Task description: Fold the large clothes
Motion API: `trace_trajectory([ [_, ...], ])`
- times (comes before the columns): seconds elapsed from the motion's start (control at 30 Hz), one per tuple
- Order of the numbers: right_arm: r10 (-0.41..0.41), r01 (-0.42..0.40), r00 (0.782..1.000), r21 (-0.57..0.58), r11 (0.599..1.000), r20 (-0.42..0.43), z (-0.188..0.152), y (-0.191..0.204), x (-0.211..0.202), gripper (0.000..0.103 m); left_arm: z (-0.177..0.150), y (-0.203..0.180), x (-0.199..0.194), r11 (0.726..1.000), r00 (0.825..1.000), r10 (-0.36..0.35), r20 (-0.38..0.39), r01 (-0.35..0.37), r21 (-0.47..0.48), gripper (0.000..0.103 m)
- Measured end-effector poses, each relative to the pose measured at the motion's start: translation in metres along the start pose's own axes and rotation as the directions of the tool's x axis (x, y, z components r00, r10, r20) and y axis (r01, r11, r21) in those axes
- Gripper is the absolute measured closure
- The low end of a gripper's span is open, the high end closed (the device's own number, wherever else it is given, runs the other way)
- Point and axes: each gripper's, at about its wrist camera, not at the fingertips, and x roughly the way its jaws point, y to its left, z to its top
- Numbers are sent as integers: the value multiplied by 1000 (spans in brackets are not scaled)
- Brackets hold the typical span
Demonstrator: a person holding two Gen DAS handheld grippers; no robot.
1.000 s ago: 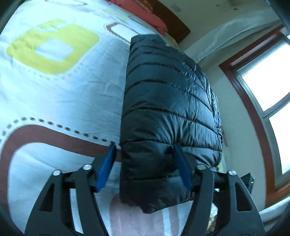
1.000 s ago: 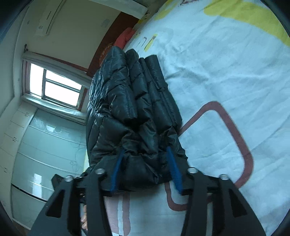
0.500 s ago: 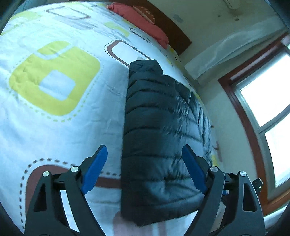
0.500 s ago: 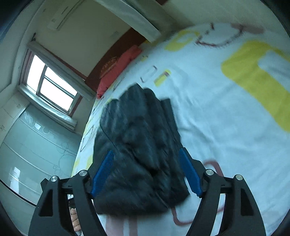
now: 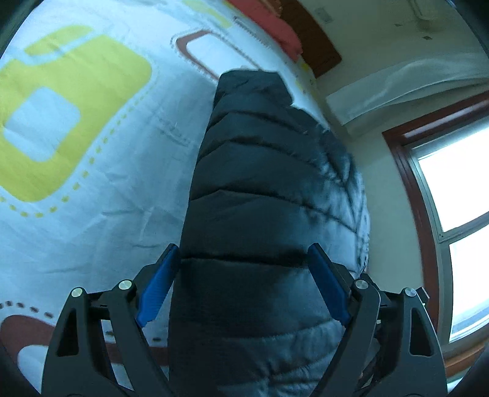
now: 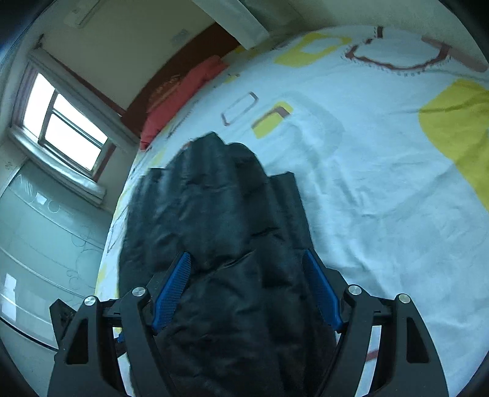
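Your left gripper (image 5: 241,274) hangs over the folded black puffer jacket (image 5: 269,189), its blue pads (image 5: 159,281) spread wide on either side of the quilted bulk. The jaws have just been opening, and the jacket sits between them; whether the pads brush the fabric at the edges cannot be told through the blur, but they do not pinch it. The jacket lies on the bed, on a white bedspread (image 5: 116,171) printed with yellow and brown rounded squares, and runs from the fingers toward 12 o'clock in the left wrist view, ending short of a red pillow (image 5: 269,27) at the headboard. A window (image 5: 455,183) glows at 3 o'clock.

Your right gripper (image 6: 247,284) straddles the same jacket from its other side, fingers (image 6: 172,290) parted around the padded folds, the jaws likewise just opened and not clamped on the cloth. In this view the jacket stretches toward 11 o'clock, with bare bedspread from 12 to 4 o'clock. No brand, label or lettering can be read on the jacket or the bedding.
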Motion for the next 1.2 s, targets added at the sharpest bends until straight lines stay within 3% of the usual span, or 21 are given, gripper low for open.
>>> trace_trajectory([
  [0.13, 30, -29, 999, 22, 999, -20, 0, -17, 17, 22, 0, 8, 14, 999, 999, -37, -11, 36, -33, 11],
  [0.33, 177, -172, 983, 97, 980, -53, -3, -42, 36, 19, 1, 23, 35, 984, 989, -139, -58, 131, -118, 6],
  [0.47, 186, -183, 981, 56, 982, -53, -6, -40, 37, 19, 1, 16, 41, 988, 988, -141, -57, 136, -79, 4],
  [0.57, 205, -202, 977, 47, 978, -53, -9, -39, 36, 26, 3, 13, 46, 985, 985, -162, -67, 158, -68, 4],
  [0.63, 221, -218, 974, 53, 974, -56, -9, -39, 39, 37, 3, 13, 47, 984, 983, -170, -66, 165, -68, 7],
  [0.83, 266, -262, 962, 67, 963, -61, -12, -37, 40, 51, 0, 12, 41, 985, 985, -166, -44, 163, -58, 24],
  [1.2, 325, -324, 946, 65, 944, -6, -19, -29, 30, 63, -3, -5, 26, 989, 990, -144, -2, 144, 31, 36],
])
